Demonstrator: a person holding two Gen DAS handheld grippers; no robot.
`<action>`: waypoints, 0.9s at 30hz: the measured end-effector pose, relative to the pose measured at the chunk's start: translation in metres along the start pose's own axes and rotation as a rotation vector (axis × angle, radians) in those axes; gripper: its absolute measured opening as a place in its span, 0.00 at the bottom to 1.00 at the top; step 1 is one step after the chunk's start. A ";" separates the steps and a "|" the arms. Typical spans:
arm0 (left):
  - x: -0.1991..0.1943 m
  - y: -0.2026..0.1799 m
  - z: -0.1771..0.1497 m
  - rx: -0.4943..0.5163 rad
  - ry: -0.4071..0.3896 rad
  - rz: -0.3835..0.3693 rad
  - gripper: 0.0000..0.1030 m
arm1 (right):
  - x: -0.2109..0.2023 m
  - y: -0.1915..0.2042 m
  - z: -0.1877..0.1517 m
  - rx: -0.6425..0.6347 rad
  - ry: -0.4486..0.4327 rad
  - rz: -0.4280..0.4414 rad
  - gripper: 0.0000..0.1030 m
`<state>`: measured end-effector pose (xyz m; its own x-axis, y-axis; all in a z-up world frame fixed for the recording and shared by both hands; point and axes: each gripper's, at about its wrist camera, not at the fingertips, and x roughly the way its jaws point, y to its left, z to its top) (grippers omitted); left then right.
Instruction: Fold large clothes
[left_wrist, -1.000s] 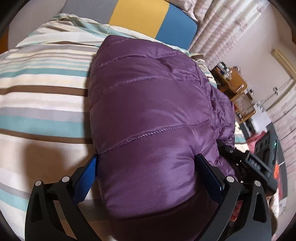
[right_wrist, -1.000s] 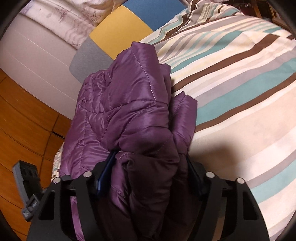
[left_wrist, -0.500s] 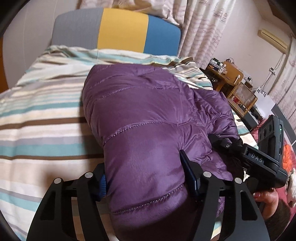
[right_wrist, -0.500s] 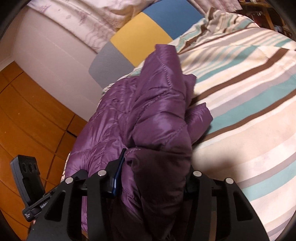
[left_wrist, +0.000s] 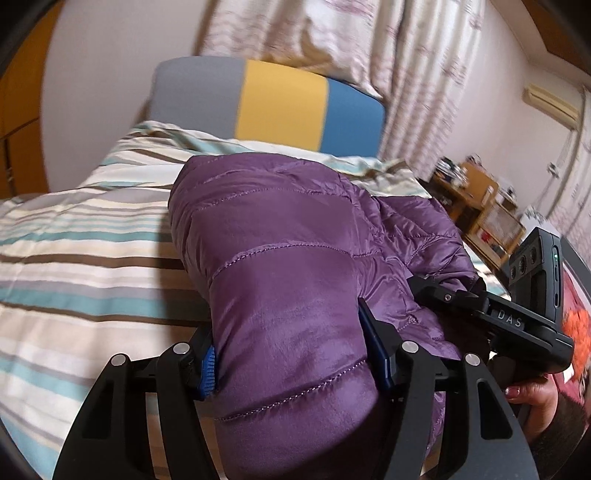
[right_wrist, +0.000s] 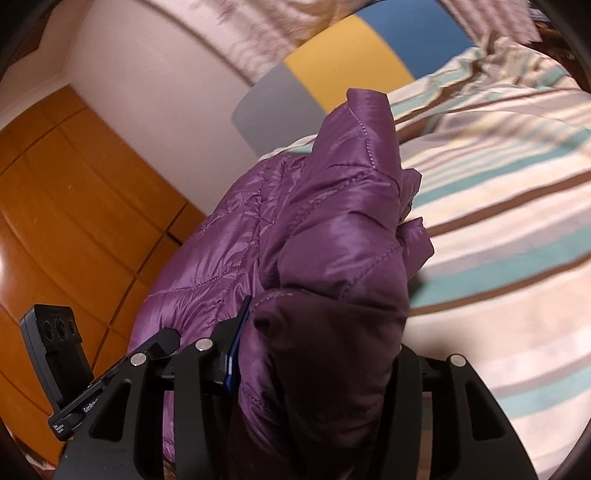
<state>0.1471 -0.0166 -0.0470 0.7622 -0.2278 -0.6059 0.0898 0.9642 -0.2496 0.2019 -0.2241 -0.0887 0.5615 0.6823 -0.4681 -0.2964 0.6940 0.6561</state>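
Note:
A purple quilted puffer jacket (left_wrist: 280, 243) lies bunched on the striped bed cover (left_wrist: 74, 258). My left gripper (left_wrist: 291, 354) is shut on a thick fold of the jacket near its close end. My right gripper (right_wrist: 314, 350) is shut on another bunched fold of the jacket (right_wrist: 332, 240), where the dark lining shows. The right gripper also shows in the left wrist view (left_wrist: 491, 314), at the jacket's right side. The left gripper's body shows in the right wrist view (right_wrist: 62, 369), at the lower left.
A grey, yellow and blue headboard (left_wrist: 280, 107) stands at the far end of the bed. Curtains (left_wrist: 406, 66) hang behind it. Wooden shelves (left_wrist: 480, 206) stand to the right of the bed. Orange wooden doors (right_wrist: 74, 192) are on the other side.
Both grippers have lifted and tilted up with the jacket, so more of the wall and headboard shows. Both have closed in tighter on their folds.

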 end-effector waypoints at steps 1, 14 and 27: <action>-0.006 0.011 0.000 -0.015 -0.011 0.018 0.61 | 0.007 0.007 0.000 -0.014 0.011 0.007 0.46; -0.034 0.125 -0.005 -0.164 -0.049 0.193 0.63 | 0.136 0.096 0.000 -0.180 0.151 0.034 0.46; -0.024 0.156 -0.050 -0.199 -0.021 0.298 0.76 | 0.189 0.100 -0.042 -0.404 0.169 -0.163 0.72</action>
<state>0.1105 0.1324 -0.1090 0.7494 0.0644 -0.6590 -0.2634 0.9421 -0.2074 0.2458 -0.0167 -0.1365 0.5018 0.5616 -0.6579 -0.5105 0.8063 0.2989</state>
